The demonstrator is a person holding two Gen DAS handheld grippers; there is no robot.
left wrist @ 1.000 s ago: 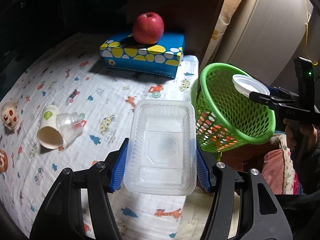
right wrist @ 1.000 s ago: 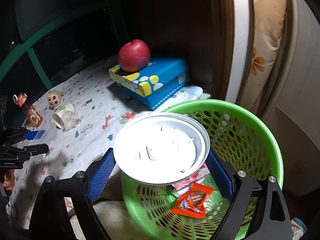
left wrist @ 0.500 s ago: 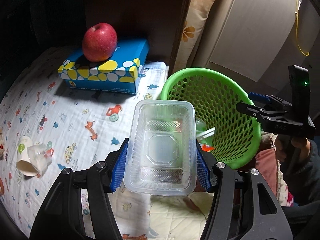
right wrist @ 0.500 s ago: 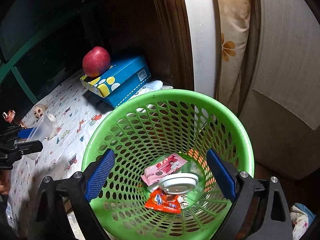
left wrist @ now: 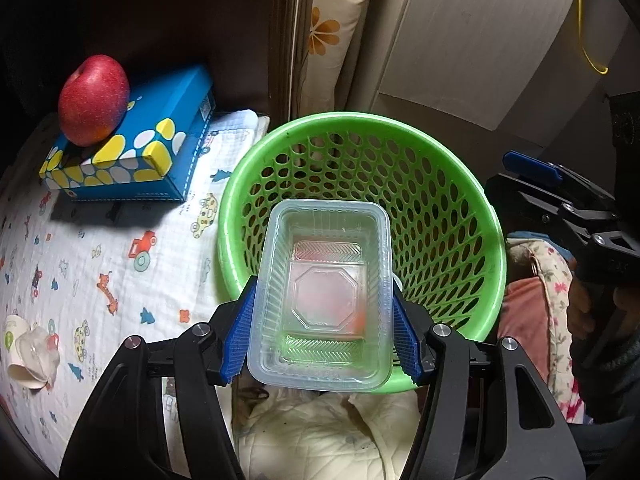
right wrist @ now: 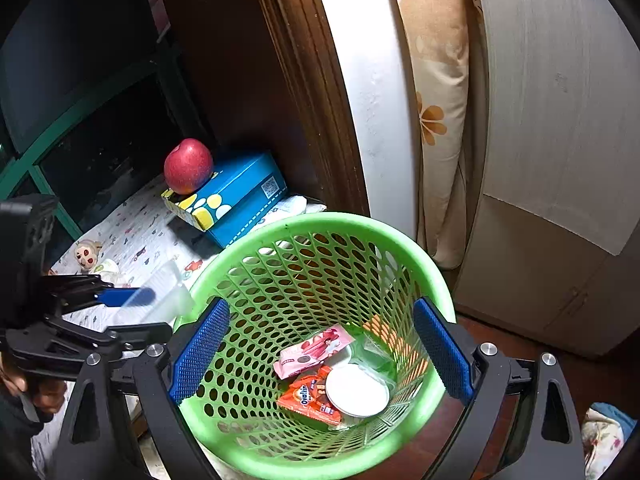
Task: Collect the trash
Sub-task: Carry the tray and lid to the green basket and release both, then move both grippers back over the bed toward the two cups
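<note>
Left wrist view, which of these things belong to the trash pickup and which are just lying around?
Job:
- clear plastic tray, clamped in the left gripper
- green basket
- paper cup, crushed, on the cloth

Lying about:
- apple
- blue tissue box
- printed cloth

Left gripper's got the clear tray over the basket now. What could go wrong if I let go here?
The tray in the left gripper sits over the basket's near rim, not its middle, so it may catch the rim and tip out. The open right gripper hangs over the basket mouth and could block the drop.
</note>
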